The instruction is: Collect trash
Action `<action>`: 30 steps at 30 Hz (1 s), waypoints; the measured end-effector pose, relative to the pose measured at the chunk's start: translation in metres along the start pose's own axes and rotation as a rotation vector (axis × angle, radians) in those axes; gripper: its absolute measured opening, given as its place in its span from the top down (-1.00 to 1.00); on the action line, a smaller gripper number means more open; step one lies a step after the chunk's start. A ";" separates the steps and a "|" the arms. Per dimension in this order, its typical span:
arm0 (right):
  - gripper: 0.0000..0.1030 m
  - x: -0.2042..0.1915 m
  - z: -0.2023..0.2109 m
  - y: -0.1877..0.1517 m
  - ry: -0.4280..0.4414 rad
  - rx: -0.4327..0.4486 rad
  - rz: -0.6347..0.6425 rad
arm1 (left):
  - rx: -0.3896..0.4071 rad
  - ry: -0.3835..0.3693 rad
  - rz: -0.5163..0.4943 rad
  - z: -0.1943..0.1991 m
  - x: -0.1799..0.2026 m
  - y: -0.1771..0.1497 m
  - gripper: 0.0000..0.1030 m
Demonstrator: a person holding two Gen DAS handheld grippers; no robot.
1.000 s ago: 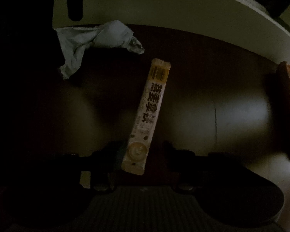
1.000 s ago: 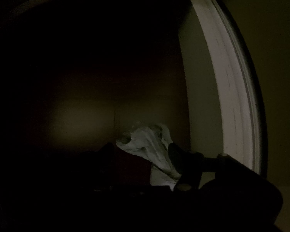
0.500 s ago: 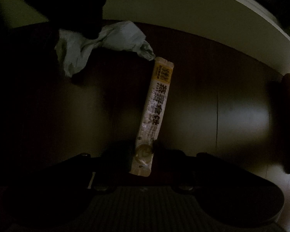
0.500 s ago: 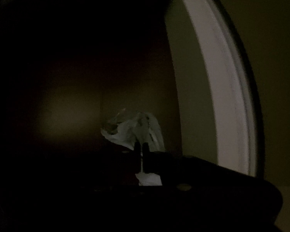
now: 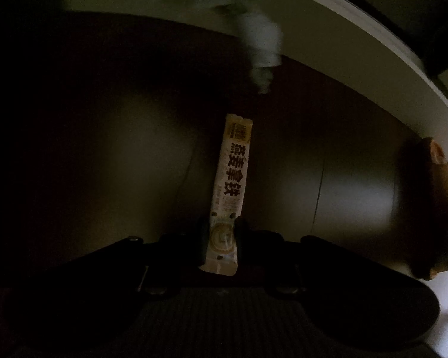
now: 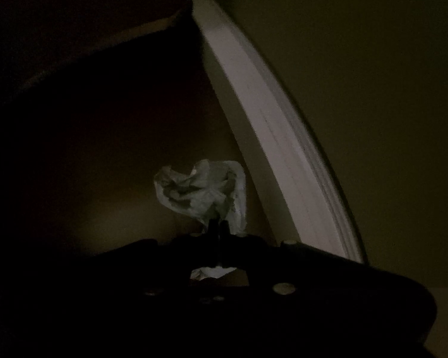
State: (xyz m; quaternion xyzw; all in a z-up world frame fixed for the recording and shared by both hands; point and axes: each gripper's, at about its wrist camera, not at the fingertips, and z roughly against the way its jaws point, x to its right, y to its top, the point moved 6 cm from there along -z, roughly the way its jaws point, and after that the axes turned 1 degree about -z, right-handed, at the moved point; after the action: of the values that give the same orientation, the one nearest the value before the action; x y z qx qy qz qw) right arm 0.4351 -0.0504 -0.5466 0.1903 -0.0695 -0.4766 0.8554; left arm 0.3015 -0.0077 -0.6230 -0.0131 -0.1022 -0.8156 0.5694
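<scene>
1. The left gripper (image 5: pixel 221 232) has its two dark fingers (image 5: pixel 244 232) pressed on the bottom part of a long drink packet (image 5: pixel 230 179). The gap is only as wide as the packet.
2. The drink packet is thin and pale, with big dark letters on it and a yellow top end. It sticks out straight ahead from the fingers.
3. Past the packet lies a dark brown tabletop (image 5: pixel 358 185) with a soft shine on it and two thin dark lines running across it.
4. A blurry white crumpled tissue (image 5: pixel 261 44) shows at the top of the left view, over the far edge of the tabletop. A dark shape sits just above it.
5. A brown thing (image 5: pixel 442 197) sits at the right edge of that view. It is too dark and cut off to tell what it is.
6. The right gripper (image 6: pixel 218 229) has its fingers (image 6: pixel 212 232) squeezed fully together on the crumpled tissue (image 6: pixel 200 191). Most of the tissue puffs out past the tips, and a little white bit pokes out behind them.
7. Beside the tissue, to the right, runs a curved white ledge (image 6: pixel 271 137), with a plain pale wall (image 6: pixel 373 89) past it.
8. Everything is very dim, so small things are hard to see.
</scene>
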 end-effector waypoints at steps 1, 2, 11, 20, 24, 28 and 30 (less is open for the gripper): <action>1.00 0.000 0.008 -0.005 -0.003 0.007 -0.010 | 0.000 -0.002 0.020 0.005 -0.003 -0.003 0.68; 1.00 0.000 0.016 -0.010 -0.005 0.013 -0.019 | -0.001 -0.006 0.037 0.010 -0.005 -0.005 0.68; 1.00 -0.015 0.104 -0.021 -0.005 0.092 -0.111 | -0.042 -0.037 0.164 0.070 -0.017 -0.017 0.69; 1.00 -0.034 0.233 0.003 0.005 0.223 -0.145 | 0.142 -0.006 0.218 0.198 -0.012 0.005 0.69; 1.00 -0.044 0.305 0.016 -0.026 0.320 -0.129 | 0.286 0.014 0.227 0.272 -0.006 0.015 0.69; 1.00 -0.064 0.371 0.032 -0.047 0.406 -0.076 | 0.420 0.011 0.254 0.345 -0.012 0.016 0.96; 1.00 -0.071 0.397 0.039 -0.069 0.443 -0.044 | 0.466 0.017 0.260 0.359 0.001 0.013 0.96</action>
State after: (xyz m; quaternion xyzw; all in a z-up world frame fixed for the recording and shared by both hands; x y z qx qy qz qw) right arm 0.3088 -0.0747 -0.1623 0.3586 -0.1975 -0.4747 0.7792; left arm 0.2790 0.0525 -0.2698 0.1120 -0.2800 -0.6901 0.6578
